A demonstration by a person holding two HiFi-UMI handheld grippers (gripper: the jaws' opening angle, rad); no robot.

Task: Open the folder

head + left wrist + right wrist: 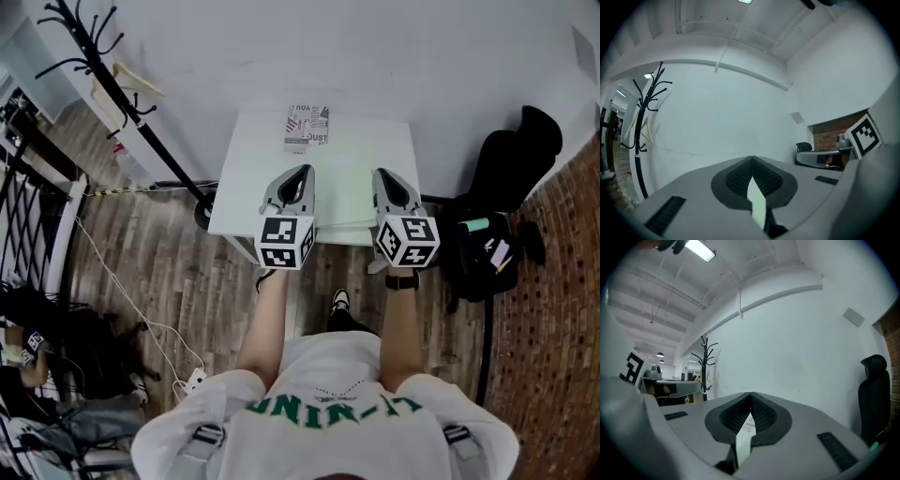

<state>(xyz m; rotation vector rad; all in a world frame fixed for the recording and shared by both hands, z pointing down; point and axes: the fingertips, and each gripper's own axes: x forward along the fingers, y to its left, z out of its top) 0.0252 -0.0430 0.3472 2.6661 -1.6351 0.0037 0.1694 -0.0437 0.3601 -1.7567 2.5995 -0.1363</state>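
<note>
The left gripper [752, 158] and the right gripper [751, 393] are both clenched tip to tip on nothing. They are held level over the near part of the small white desk [246, 178], where the flat pale green folder [345, 178] lies closed mostly between them, with a printed black, red and white leaflet [307, 127] at the far edge. To open it well, I'd judge one gripper should part its jaws and pinch only the top cover at its free edge (which side that is I cannot tell), while the other pins the back cover flat.
</note>
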